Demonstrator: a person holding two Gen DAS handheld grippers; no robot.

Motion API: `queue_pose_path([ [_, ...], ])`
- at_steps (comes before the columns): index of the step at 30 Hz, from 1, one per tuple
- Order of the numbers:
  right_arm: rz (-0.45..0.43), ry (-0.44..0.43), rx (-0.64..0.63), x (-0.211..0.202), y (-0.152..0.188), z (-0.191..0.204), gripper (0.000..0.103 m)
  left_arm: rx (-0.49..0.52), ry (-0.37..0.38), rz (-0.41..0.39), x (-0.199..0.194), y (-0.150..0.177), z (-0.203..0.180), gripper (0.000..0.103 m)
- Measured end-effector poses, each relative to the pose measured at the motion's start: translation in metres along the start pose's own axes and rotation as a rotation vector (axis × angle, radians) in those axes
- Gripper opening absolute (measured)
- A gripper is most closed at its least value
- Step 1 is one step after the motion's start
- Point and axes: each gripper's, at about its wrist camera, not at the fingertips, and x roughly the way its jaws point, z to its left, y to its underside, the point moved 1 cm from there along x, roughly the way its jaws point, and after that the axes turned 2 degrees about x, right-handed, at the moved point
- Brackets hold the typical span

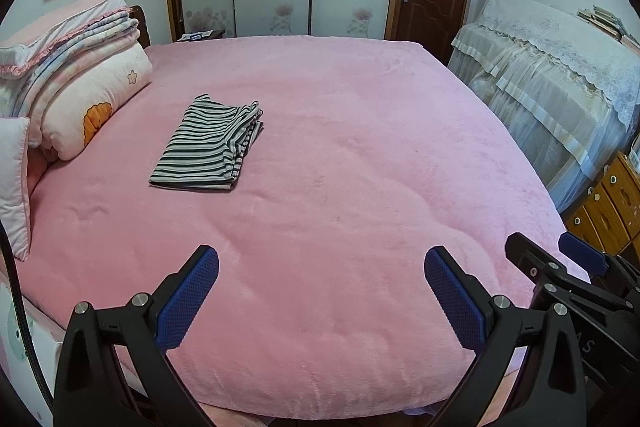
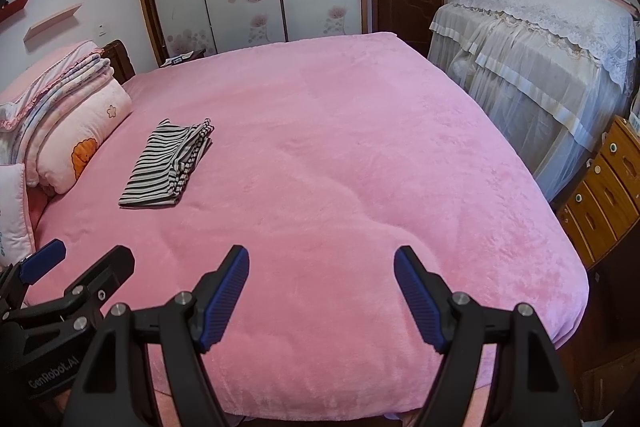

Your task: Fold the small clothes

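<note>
A: One garment [image 1: 208,143] is all I find: a striped piece, lying folded flat in a rough rectangle on the left half of the bed [image 1: 340,155], toward the far side and just beside the stacked bedding [image 1: 80,87].

B: Folded properly?

A: It looks so. Its right edge shows several layers stacked on each other, and the near edge is straight. The far right corner is a little rumpled, nothing more.

B: Any other clothes waiting?

A: None that I can see. The pink cover is bare from the garment to the near edge and across to the right side. Whether more clothes sit outside these views, I cannot tell.

B: And the tongs?

A: Both are spread wide and carry nothing. The left gripper [image 1: 322,287] hangs over the near edge of the bed, well apart from the garment. The right gripper [image 2: 322,287] hangs just beside it, to its right, also over bare cover. Neither touches cloth.

B: So the task stands where?

A: My judgement: this piece is done and set aside at the left. What remains, if anything, is a further garment brought in, or a small tidy of that rumpled corner.
</note>
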Motion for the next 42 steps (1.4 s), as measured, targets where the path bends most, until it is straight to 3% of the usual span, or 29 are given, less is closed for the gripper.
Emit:
queue_pose_path([
  [42, -0.022, -0.006, -0.019, -0.0033, 0.0036, 0.0077, 0.076, -0.022, -0.024, 0.020, 0.0010, 0.0026, 0.0007, 0.102],
])
